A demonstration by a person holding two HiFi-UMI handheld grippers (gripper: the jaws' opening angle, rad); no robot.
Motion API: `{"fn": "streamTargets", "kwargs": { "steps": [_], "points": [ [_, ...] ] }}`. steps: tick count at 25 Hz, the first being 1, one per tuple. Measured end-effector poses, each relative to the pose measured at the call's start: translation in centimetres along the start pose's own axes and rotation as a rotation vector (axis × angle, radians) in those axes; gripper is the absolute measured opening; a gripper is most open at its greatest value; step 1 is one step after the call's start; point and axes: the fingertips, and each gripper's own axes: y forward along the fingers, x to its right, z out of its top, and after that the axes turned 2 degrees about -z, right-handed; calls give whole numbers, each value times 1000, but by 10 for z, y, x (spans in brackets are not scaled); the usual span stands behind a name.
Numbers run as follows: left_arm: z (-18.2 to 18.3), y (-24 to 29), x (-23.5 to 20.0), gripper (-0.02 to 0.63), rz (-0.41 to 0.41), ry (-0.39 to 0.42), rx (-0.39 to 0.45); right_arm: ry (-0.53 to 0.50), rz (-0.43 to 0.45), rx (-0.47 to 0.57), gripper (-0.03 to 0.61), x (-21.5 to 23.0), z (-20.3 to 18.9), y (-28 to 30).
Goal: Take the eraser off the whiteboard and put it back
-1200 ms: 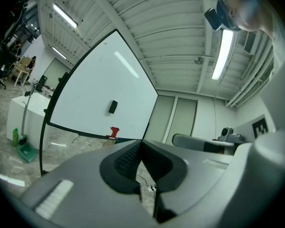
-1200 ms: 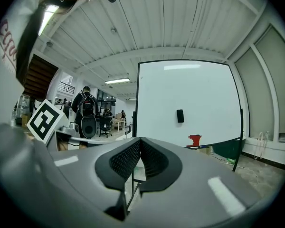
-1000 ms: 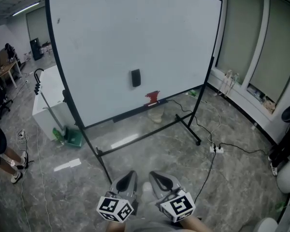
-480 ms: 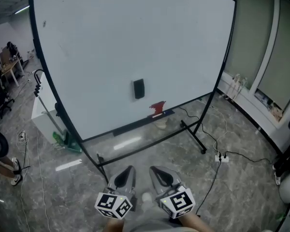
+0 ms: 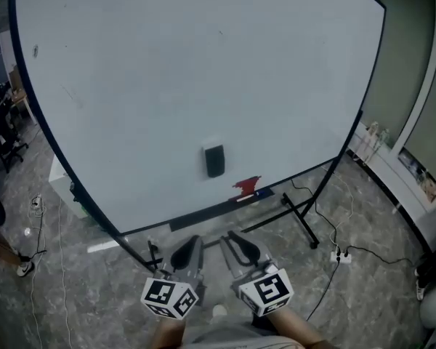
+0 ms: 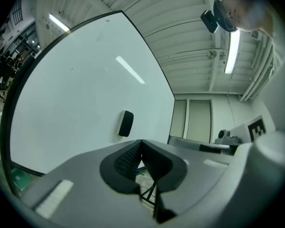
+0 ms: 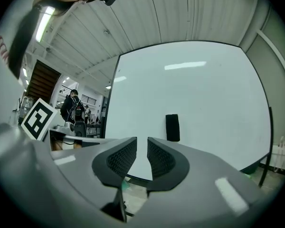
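Whiteboard (image 5: pixel 167 86) stands nearer than before; eraser (image 5: pixel 214 161) sticks upright, low on it.
Eraser lies ahead and above, between closed left tool (image 5: pixel 187 253) and right tool (image 5: pixel 241 247), whose empty jaws have just been opening; neither is clearly nearer.

Grey plastic L tongs (image 5: pixel 190 243), R tongs (image 5: pixel 237 238) alike, black ribbed pads (image 7: pixel 121 158), b/w marker cubes (image 5: pixel 170 297).
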Motion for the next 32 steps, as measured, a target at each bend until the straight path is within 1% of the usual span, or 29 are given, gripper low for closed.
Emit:
{"fn": "streamTargets", "kwargs": {
  "steps": [4, 7, 11, 15, 20, 22, 23, 28, 32],
  "points": [
    [11, 30, -16, 0, 20, 25, 22, -34, 2, -19, 133, 31, -3, 38],
    [16, 48, -25, 0, 25, 44, 25, -33, -10, -32, 202, 52, -4, 64],
    [21, 64, -33, 0, 23, 56, 22, -31, -81, -34, 227, 79, 1, 103],
    [26, 75, -42, 0, 18, 69, 16, -47, -151, -66, 261, 99, 3, 141],
    [29, 83, -57, 0, 18, 66, 7, -62, -197, -80, 264, 108, 13, 170],
    [31, 85, -62, 0, 15, 64, 8, -66, -213, -88, 245, 111, 15, 176],
    [32, 87, -63, 0, 11, 64, 7, -64, -212, -87, 229, 111, 16, 178],
    [37, 93, -65, 0, -17, 65, 5, -47, -199, -98, 219, 110, 15, 176],
    [40, 95, -60, 0, -47, 71, 5, -9, -187, -92, 219, 107, 19, 169]
  ]
}}
